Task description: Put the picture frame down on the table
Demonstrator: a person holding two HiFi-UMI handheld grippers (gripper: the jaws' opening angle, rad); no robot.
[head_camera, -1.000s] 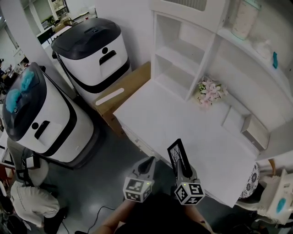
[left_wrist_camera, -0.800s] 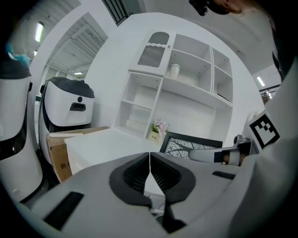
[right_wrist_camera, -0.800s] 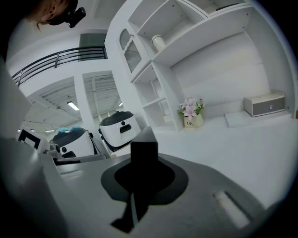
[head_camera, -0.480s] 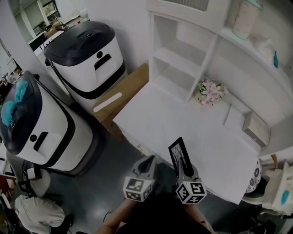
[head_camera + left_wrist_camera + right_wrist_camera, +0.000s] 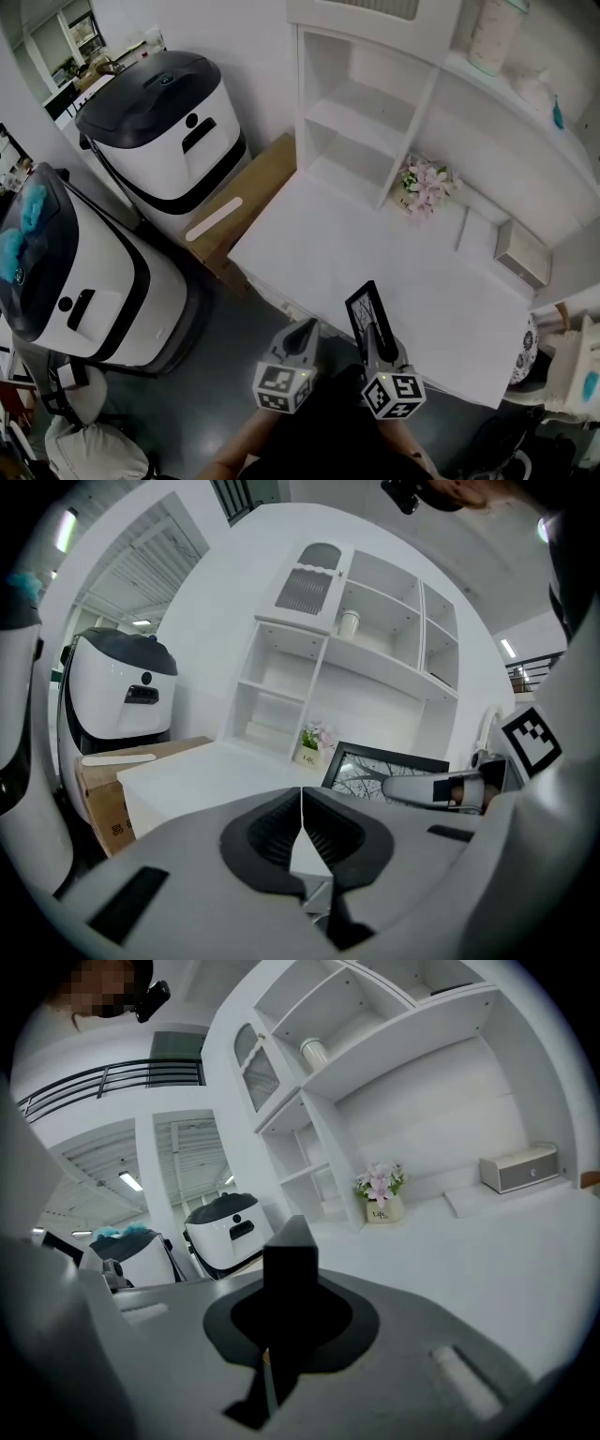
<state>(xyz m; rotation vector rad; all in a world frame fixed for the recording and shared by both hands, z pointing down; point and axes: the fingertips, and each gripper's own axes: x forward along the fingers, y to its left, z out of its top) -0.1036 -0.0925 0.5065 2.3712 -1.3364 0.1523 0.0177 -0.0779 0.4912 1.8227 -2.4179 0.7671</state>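
The white desk (image 5: 375, 262) fills the centre of the head view. At lower centre, against its near edge, the right hand-held gripper (image 5: 372, 336) grasps the black picture frame (image 5: 364, 309) upright. Just left, the left hand-held gripper (image 5: 303, 337) is clenched, empty.

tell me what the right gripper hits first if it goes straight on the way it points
Probably the white tabletop, with the black picture frame clamped in the right gripper touching first; depth is unclear.
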